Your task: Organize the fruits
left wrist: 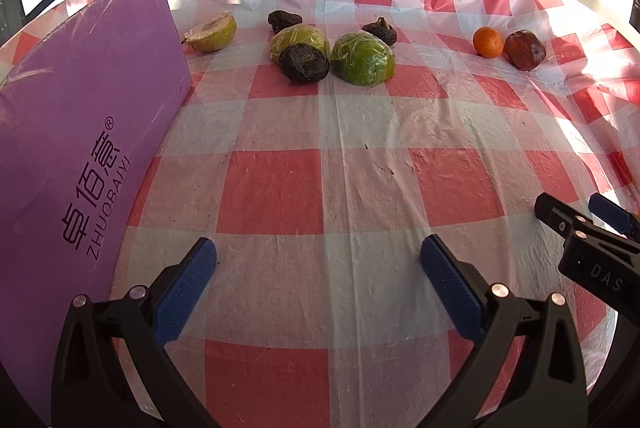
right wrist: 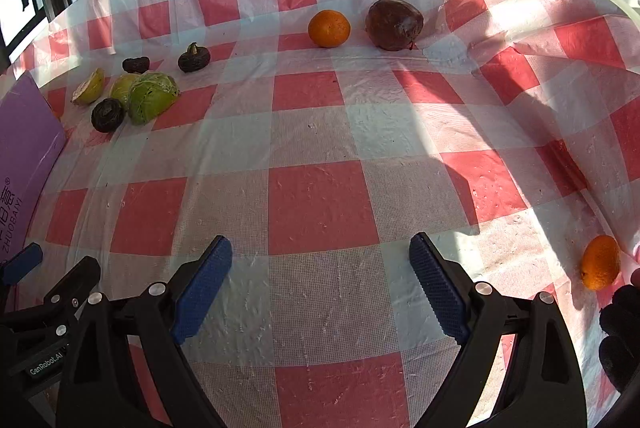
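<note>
Both claws are held low over the checked tablecloth (left wrist: pixel 320 132), and nothing is gripped. The left gripper (left wrist: pixel 318 256) is seen with its blue pads spread wide and only bare cloth between them; the right gripper (right wrist: pixel 320 254) is likewise spread wide and empty. Each claw's tip can be made out at the edge of the other's view, so they are judged to sit side by side.

Well ahead of the left gripper, a cluster of fruit is laid out: two wrapped green fruits (left wrist: pixel 362 58), a dark shrivelled fruit (left wrist: pixel 304 62) touching the front of the left-hand one, two smaller dark pieces (left wrist: pixel 284 21) behind them, and a cut yellow-green half (left wrist: pixel 212 33) further left, near the purple box (left wrist: pixel 80 132) that stands close on the left gripper's left side. Far ahead of the right gripper, an orange (right wrist: pixel 329 28) and a brown fruit (right wrist: pixel 394 24) are set just beside each other. A second orange (right wrist: pixel 600 262) lies close to the right gripper's right, by the table edge.

No fruit appears to have been sorted yet; the opening reach is judged to be in hand. A forward approach is called for next, with one fruit centred between the open pads before closing. The wrapped skins may prove slippery, and the touching dark fruit may be nudged
</note>
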Motion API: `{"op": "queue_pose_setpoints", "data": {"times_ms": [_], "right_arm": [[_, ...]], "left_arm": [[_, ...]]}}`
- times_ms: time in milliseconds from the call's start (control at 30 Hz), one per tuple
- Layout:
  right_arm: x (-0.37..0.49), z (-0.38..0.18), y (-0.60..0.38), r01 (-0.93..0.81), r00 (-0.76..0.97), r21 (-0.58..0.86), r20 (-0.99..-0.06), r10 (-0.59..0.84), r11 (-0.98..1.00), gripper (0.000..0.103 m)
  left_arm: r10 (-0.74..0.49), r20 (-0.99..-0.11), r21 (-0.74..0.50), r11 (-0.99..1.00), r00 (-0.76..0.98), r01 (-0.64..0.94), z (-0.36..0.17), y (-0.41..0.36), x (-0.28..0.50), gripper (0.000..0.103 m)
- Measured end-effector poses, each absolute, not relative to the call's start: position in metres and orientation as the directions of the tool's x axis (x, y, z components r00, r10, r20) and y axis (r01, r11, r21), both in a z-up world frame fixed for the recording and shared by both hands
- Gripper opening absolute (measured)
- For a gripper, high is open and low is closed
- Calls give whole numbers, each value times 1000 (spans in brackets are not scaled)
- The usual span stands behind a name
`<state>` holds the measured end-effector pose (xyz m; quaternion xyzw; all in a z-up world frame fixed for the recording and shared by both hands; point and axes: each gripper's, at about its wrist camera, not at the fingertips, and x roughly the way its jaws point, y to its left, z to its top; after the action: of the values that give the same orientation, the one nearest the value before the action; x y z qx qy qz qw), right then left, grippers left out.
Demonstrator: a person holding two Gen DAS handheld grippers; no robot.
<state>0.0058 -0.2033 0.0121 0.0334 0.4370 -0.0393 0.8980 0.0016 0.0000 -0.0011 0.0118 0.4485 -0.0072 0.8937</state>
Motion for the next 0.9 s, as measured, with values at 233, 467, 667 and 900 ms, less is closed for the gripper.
{"op": "queue_pose_setpoints", "data": {"times_ms": [233,467,667,900], "right_arm": [[6,12,-203,102,615,25,-787,-43,994,87],[5,12,-204,102,616,25,-787,-43,994,87],[5,12,-205,101,616,26,-787,-42,995,87],[6,12,-204,102,616,24,-787,-44,995,87]], "left_arm": [[-2,-801,15,1000,598,23,-1,1,1,102],[-1,-802,16,1000,598,24,-1,2,1,102],[0,-801,18,1000,598,24,-1,2,0,102],[0,-801,17,1000,599,23,0,2,0,102]]}}
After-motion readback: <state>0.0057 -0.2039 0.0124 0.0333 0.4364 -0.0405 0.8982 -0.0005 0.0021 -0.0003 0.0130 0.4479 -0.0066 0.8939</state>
